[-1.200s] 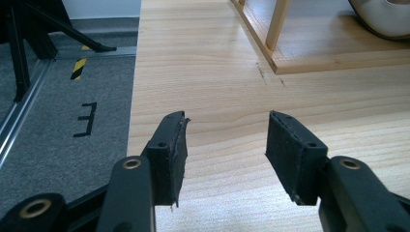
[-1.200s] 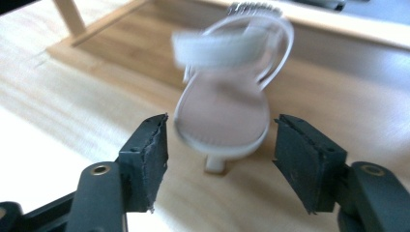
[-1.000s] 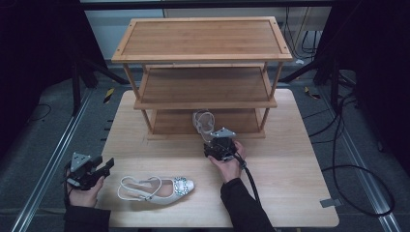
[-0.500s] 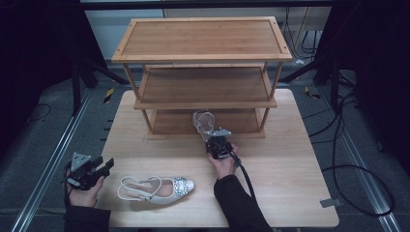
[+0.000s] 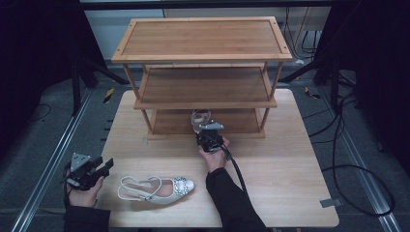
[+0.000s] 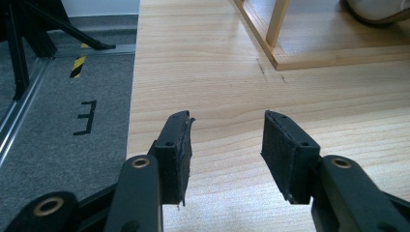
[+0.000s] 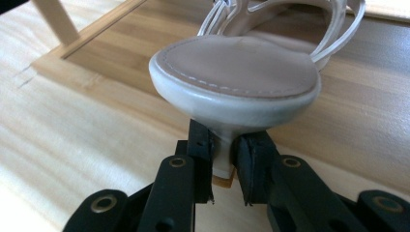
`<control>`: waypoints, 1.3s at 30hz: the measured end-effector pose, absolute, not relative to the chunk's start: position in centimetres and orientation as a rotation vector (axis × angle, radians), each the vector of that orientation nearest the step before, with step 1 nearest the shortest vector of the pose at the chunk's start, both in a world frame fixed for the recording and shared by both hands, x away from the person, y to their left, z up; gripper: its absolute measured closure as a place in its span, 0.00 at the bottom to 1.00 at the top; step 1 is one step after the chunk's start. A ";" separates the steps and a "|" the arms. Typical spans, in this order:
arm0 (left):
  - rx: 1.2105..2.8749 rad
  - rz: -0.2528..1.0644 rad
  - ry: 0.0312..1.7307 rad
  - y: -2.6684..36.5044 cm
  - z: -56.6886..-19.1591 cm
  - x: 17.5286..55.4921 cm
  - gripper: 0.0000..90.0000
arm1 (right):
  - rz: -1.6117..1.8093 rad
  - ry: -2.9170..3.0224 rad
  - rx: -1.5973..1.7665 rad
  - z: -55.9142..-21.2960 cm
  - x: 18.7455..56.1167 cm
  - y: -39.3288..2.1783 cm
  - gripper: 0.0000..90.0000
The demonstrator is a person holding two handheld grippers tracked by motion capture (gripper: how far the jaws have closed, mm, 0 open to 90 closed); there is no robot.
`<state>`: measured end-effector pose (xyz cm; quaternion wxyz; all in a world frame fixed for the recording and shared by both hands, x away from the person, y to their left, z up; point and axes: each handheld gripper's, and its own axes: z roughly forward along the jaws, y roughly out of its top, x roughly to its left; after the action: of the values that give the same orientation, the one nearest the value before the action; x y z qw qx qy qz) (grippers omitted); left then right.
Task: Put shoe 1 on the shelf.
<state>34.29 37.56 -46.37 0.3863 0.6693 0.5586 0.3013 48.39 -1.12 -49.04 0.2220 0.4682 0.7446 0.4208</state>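
Note:
A pale strappy sandal pokes into the bottom tier of the bamboo shoe rack; my right gripper is shut on its heel at the rack's front edge. In the right gripper view the heel seat fills the middle, with the straps reaching over the bottom shelf. Its mate, a second sandal with a jewelled toe, lies flat on the table near the front left. My left gripper hovers open at the table's left edge, beside that sandal, its pads holding nothing.
The wooden table carries the three-tier rack at its back; the upper two shelves are bare. A cable trails from the right gripper along the forearm. Grey carpet and a metal rail lie left of the table.
My right gripper has carried the sandal forward toward the rack's bottom shelf. The left gripper and the sandal on the table have stayed put.

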 end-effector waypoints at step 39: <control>1.687 0.717 1.260 37.5 -43.7 31.4 0.52 | 1.328 2.130 1.072 -44.8 41.7 -5.8 0.41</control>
<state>31.37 37.46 -43.70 0.4427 0.6801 0.5079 0.2892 41.69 -5.80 -44.83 0.2048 0.3845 0.7638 0.4763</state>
